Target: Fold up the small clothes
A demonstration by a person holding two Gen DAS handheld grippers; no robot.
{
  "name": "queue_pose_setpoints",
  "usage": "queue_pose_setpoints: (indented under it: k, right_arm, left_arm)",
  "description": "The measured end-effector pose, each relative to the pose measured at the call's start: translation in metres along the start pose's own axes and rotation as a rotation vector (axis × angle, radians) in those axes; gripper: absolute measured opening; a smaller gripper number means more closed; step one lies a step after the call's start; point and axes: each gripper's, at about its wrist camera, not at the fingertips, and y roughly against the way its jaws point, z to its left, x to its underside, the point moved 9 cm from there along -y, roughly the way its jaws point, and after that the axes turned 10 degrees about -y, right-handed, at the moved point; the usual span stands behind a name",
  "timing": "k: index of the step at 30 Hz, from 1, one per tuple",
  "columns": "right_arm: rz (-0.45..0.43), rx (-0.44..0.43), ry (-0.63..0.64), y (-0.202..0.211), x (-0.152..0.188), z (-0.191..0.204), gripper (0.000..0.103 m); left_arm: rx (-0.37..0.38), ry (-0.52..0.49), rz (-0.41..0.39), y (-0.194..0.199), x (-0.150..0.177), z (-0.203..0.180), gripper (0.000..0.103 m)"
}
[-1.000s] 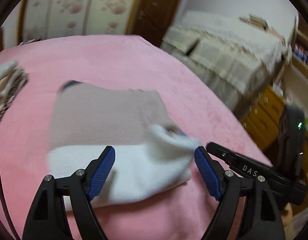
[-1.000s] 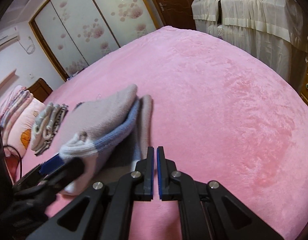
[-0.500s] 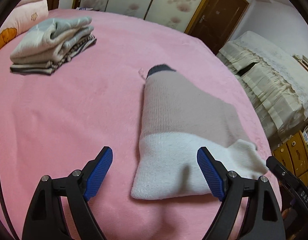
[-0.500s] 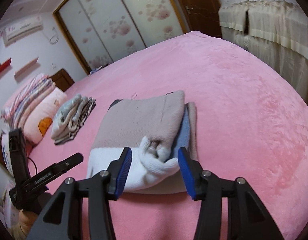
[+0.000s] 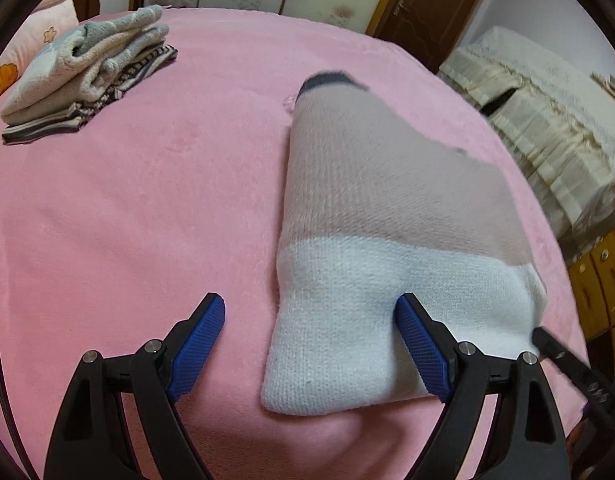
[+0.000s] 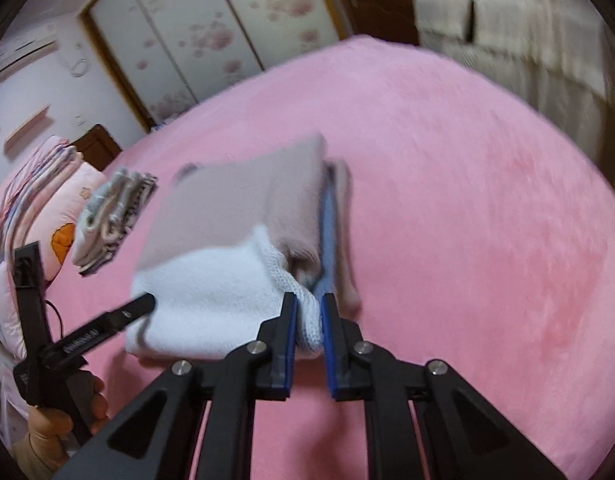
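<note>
A folded knit sweater (image 5: pixel 367 216), beige with a white band and a blue layer inside, lies on the pink bed. My left gripper (image 5: pixel 311 336) is open at the sweater's near white corner, with its right finger pressed against the white band. In the right wrist view the sweater (image 6: pixel 243 216) lies just ahead, and my right gripper (image 6: pixel 308 312) is shut on its white knit edge. The left gripper (image 6: pixel 119 316) also shows there at the sweater's left side.
A stack of folded clothes (image 5: pixel 87 76) sits at the far left of the pink bed (image 5: pixel 147 200); it also shows in the right wrist view (image 6: pixel 111 216). Pillows (image 6: pixel 35 208) lie beyond it. A cream-covered bed (image 5: pixel 547 92) and wooden drawers (image 5: pixel 599 280) stand to the right.
My right gripper has closed from open onto the sweater's white edge. My left gripper has moved closer to the sweater's near corner and stays open.
</note>
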Motion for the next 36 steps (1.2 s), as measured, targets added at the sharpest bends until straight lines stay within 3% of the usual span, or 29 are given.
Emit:
queue_pose_setpoints:
  k: [4, 8, 10, 12, 18, 21, 25, 27, 31, 33, 36]
  right_arm:
    - [0.018, -0.002, -0.062, -0.019, 0.017, -0.017, 0.011]
    - [0.021, 0.009, -0.028, -0.015, 0.013, -0.012, 0.013]
    - [0.024, 0.011, -0.003, -0.009, 0.009, -0.007, 0.017]
    - [0.004, 0.019, 0.014, 0.002, 0.001, -0.003, 0.029]
    - [-0.121, -0.011, 0.105, 0.036, -0.036, 0.032, 0.030]
    - [-0.114, -0.043, 0.145, 0.025, -0.058, 0.058, 0.030]
    - [-0.099, -0.060, 0.194, -0.012, -0.086, 0.087, 0.023]
    - [-0.088, -0.060, 0.208, -0.032, -0.097, 0.095, 0.020]
    - [-0.037, 0.028, 0.217, -0.076, -0.109, 0.079, 0.015]
    - [-0.014, 0.116, 0.206, -0.096, -0.112, 0.055, 0.000]
    - [0.013, 0.077, 0.154, -0.105, -0.111, 0.036, 0.000]
  left_arm:
    - [0.007, -0.012, 0.000, -0.009, 0.008, 0.000, 0.087]
    - [0.023, -0.015, -0.003, -0.005, 0.005, -0.001, 0.087]
    - [0.023, -0.024, 0.000, 0.001, 0.003, -0.001, 0.087]
    - [0.005, -0.045, -0.015, 0.012, -0.002, 0.000, 0.087]
    - [0.013, -0.114, -0.130, 0.048, -0.046, -0.011, 0.087]
    - [0.034, -0.140, -0.152, 0.042, -0.074, -0.023, 0.085]
    - [0.108, -0.172, -0.123, 0.010, -0.106, -0.041, 0.070]
    - [0.133, -0.172, -0.064, -0.014, -0.112, -0.045, 0.055]
    - [0.127, -0.175, -0.036, -0.043, -0.120, -0.039, 0.055]
    - [0.136, -0.192, -0.028, -0.052, -0.120, -0.035, 0.046]
    - [0.162, -0.189, -0.034, -0.055, -0.117, -0.033, 0.046]
